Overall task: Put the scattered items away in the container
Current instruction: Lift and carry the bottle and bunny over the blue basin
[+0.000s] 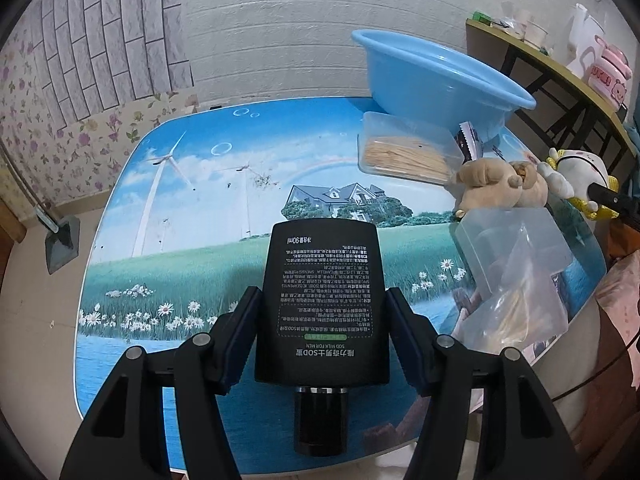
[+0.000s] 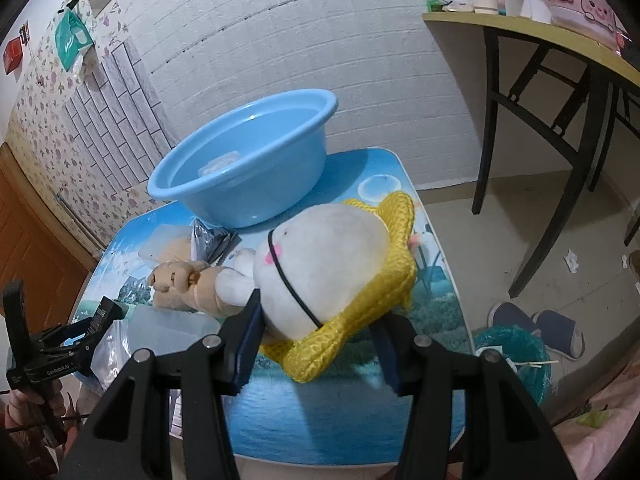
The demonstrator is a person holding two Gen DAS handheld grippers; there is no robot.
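At the bottom centre of the left wrist view, the left gripper [image 1: 322, 330] is closed on a flat black plastic bottle with white printed text [image 1: 323, 308], one pad against each narrow side; the bottle's round black cap [image 1: 321, 420] points toward the camera. Below it lies the table with a printed sky-and-meadow landscape top [image 1: 192, 208]. At the right of this frame sit a clear plastic box [image 1: 516, 248], a crumpled clear plastic bag [image 1: 520, 312] and a tan plush toy [image 1: 496, 184]. At upper right, a clear lidded tray of pale sticks [image 1: 404, 148] lies just in front of the round light-blue plastic basin [image 1: 440, 76].

At the bottom centre of the right wrist view, the right gripper [image 2: 316, 344] clamps a white plush toy with a yellow knitted hat [image 2: 332, 276]. The basin [image 2: 248, 160] stands beyond it, upper centre, on the table's far edge. The left gripper [image 2: 76, 340] appears at the lower left.
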